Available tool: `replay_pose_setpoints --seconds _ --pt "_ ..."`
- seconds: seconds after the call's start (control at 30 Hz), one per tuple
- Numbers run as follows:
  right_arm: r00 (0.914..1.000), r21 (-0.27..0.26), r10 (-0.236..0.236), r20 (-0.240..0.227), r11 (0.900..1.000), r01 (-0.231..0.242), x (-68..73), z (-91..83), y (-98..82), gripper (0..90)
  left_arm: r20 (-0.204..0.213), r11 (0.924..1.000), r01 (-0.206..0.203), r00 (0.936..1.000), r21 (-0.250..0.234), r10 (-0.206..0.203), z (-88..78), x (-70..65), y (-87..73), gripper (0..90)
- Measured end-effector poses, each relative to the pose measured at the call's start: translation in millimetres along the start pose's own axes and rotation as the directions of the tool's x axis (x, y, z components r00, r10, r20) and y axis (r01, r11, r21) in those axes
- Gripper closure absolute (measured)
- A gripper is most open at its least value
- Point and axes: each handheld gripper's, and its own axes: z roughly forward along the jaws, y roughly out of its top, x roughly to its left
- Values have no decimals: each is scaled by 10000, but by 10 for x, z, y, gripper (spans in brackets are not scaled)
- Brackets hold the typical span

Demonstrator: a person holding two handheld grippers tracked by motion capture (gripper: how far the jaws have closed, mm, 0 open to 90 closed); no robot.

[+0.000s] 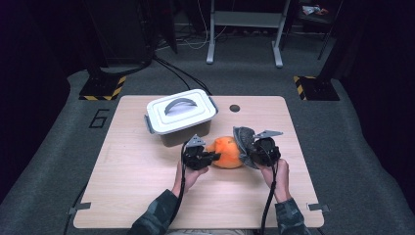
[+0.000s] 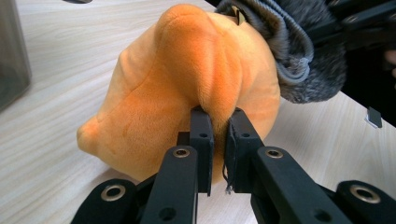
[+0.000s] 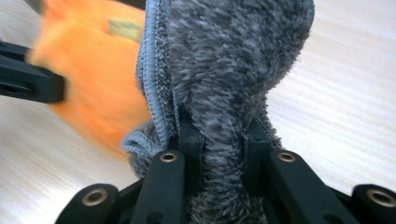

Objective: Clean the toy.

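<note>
Orange plush toy [image 1: 227, 152] lying on the wooden table [image 1: 147, 181], just in front of the white lidded box [image 1: 180, 116] and slightly toward its right end, close to the box but not touching it. Left gripper [image 1: 209, 157] at the toy's left side, on the side away from the box, jaws drawn narrow and pinching a raised fold of orange fabric; in the left gripper view [image 2: 218, 122] fold squeezed between the two black pads, rest of the toy bulging above and to the left of them. Right gripper [image 1: 250, 152] at the toy's right side, jaws clamped on a grey fuzzy cloth [image 1: 243, 138]; in the right gripper view [image 3: 223, 140] cloth bunched thick between the pads, blue-grey stitched edge running up its left side. Cloth resting against the toy's upper right surface, touching it, as seen also in the left gripper view [image 2: 299, 51]. Both hands on the near side of the toy, farther from the box than the toy itself. Small dark round hole [image 1: 235, 108] in the tabletop just right of the box. Box lid closed, grey handle lying flat on top.
</note>
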Motion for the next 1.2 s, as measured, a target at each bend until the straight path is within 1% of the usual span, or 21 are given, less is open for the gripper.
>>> replay_pose_setpoints --seconds 0.07,0.1,0.13,0.17,0.23,0.33,0.4,0.47,0.5,0.53,0.57,0.63,0.7,0.77,0.8,0.83,0.9,1.0,1.07,1.13,1.2 --pt "9999 99 135 21 9999 -135 -53 59 -44 750 21 10000 17 10000 10 -17 -2 10 -5 828" --pt "9995 168 315 -33 9994 -314 -72 83 -58 751 46 10000 34 10000 19 -34 -1 12 -6 828" --pt "9996 223 297 17 9993 -297 -96 98 -69 750 40 10000 50 10000 -3 -50 0 15 -5 827" --pt "9994 211 351 30 9992 -351 -108 122 -78 751 33 10000 47 10000 0 -47 -1 15 -5 827" --pt "9988 354 495 10 9981 -495 -130 156 -89 751 24 10000 61 10000 -14 -61 -1 15 -6 827" --pt "9986 498 525 107 9974 -530 -154 202 -109 751 28 10000 55 10000 -12 -55 0 18 -3 826" --pt "9985 696 496 250 9963 -512 -174 249 -137 751 32 10000 57 10000 -14 -57 -1 23 -3 825" --pt "9975 1002 642 310 9927 -670 -197 324 -180 750 7 10000 68 10000 -26 -68 0 24 -2 824" --pt "9970 1110 714 303 9910 -743 -207 351 -195 750 -6 9999 94 10000 -47 -94 0 26 -3 823" --pt "9975 1153 655 278 9910 -683 -223 395 -217 750 4 9999 97 10000 -40 -97 0 29 -3 822" --pt "9959 1369 864 286 9865 -895 -215 430 -235 749 -11 9999 103 9999 -49 -103 -1 31 -2 822" --pt "9968 1534 772 209 9850 -795 -239 504 -272 749 -21 9999 111 9999 -56 -111 -1 31 0 820" --pt "9966 1476 800 172 9857 -817 -248 521 -288 749 -37 9999 100 9999 -60 -101 -3 29 1 819" --pt "9966 1412 800 208 9866 -821 -256 489 -282 748 -63 10000 62 10000 -49 -62 -8 33 4 818" --pt "9964 1288 805 260 9882 -832 -264 456 -279 748 -69 10000 67 10000 -42 -67 -11 34 6 817" --pt "9955 1225 900 296 9881 -930 -268 413 -274 748 -54 9999 108 9999 -35 -108 -16 37 8 816" --pt "9953 865 883 403 9920 -916 -293 294 -255 748 -83 9999 119 9999 -40 -119 -19 40 12 815" --pt "9958 345 826 385 9959 -839 -298 115 -206 748 -114 10000 86 9999 -45 -87 -21 49 17 813" --pt "9968 -48 726 344 9974 -724 -267 -32 -150 749 -114 9999 108 9999 -53 -108 -20 52 19 812" --pt "9980 -382 564 297 9977 -553 -211 -146 -94 749 -121 10000 95 9999 -23 -96 -20 52 24 811" --pt "9992 -639 374 129 9973 -365 -156 -229 -45 749 -133 10000 89 9999 -23 -89 -19 54 29 809"
